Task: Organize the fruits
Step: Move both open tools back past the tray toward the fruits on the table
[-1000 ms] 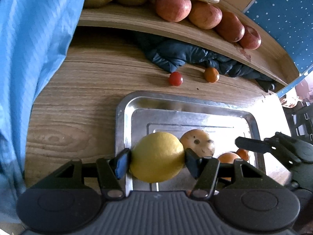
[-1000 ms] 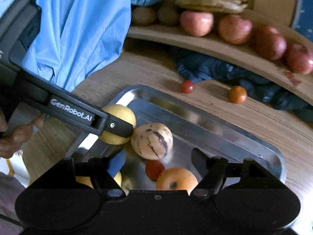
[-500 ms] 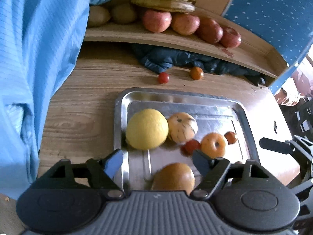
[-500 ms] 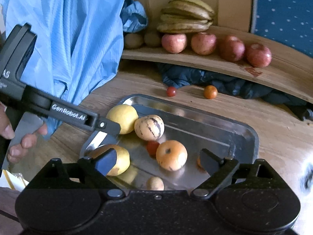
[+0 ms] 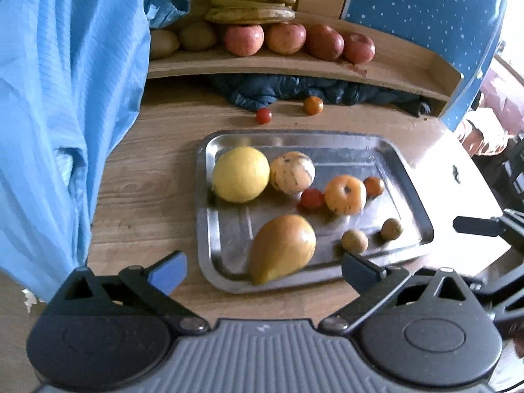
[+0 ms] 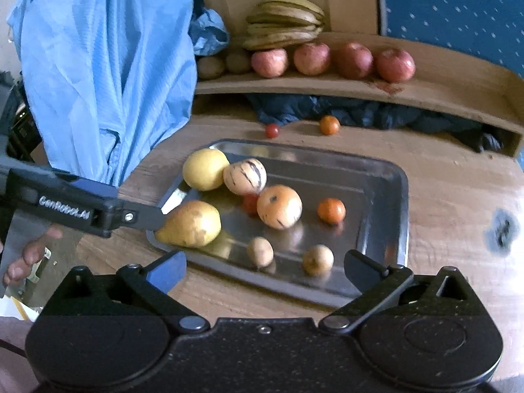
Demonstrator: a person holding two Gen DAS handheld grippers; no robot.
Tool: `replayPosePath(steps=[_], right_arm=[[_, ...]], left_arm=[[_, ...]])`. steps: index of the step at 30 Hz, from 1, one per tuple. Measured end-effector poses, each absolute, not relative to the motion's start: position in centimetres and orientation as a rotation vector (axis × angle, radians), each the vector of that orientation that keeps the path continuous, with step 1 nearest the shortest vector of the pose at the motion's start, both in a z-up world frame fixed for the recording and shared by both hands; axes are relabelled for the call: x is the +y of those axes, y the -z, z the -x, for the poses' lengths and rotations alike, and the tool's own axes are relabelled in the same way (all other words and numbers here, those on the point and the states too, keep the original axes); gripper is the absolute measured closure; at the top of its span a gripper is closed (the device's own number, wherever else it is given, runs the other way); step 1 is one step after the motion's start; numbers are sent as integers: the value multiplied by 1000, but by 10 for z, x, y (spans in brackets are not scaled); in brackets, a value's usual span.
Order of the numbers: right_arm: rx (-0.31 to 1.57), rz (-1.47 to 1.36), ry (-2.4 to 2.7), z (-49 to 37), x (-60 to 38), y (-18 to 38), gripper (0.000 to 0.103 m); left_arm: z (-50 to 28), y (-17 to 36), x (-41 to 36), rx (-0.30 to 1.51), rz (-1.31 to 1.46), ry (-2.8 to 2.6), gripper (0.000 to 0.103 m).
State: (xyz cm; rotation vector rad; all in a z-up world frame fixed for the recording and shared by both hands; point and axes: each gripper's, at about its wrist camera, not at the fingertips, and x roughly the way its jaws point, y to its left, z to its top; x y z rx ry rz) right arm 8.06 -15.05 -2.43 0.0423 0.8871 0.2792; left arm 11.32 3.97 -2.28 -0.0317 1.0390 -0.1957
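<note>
Currently both grippers sit wide apart and empty, at the near edge of the steel tray [image 5: 409, 177]; earlier frames are given, so note both sets of jaws have just been opening, nothing between either pair. Left gripper [image 5: 263, 270] hangs over the tray's near-left corner, right gripper [image 6: 265, 270] over its near rim, each angled down at the fruit. Reading left to right off the tray: blue garment [image 5: 65, 98] hangs well left of it, off the wood table [image 5: 144, 196]. Inside, far-left corner holds the yellow lemon-like fruit [image 5: 240, 174], touching the striped pepino melon [image 5: 292, 172] just right of it. Near-left holds the pear [image 5: 282, 248], stem end toward the near rim. Mid-tray: red cherry tomato [image 5: 311, 198] against the orange persimmon [image 5: 345, 194], small orange tomato [image 5: 374, 186] just right of that. Two small brown fruits [image 5: 354, 240], possibly longans, sit near the near-right rim. Beyond the tray's far rim, a loose red tomato [image 5: 263, 115] and loose orange one [image 5: 313, 104] lie on the table by the dark cloth [image 5: 262, 93]. Above that, the shelf [image 5: 294, 65] carries bananas [image 5: 252, 0], kiwis, four apples [image 5: 299, 41]. My read: big fruit grouped left, small ones right, so sorting by size; the two loose tomatoes look like the remaining pickups.
</note>
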Motion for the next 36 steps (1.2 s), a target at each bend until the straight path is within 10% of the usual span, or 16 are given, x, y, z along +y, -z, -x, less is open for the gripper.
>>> replayPosePath(steps=[36], right_arm=[[935,-52,-255,-110,-158,37,1]], left_arm=[[-141,23,38,1080,-6,92,0]])
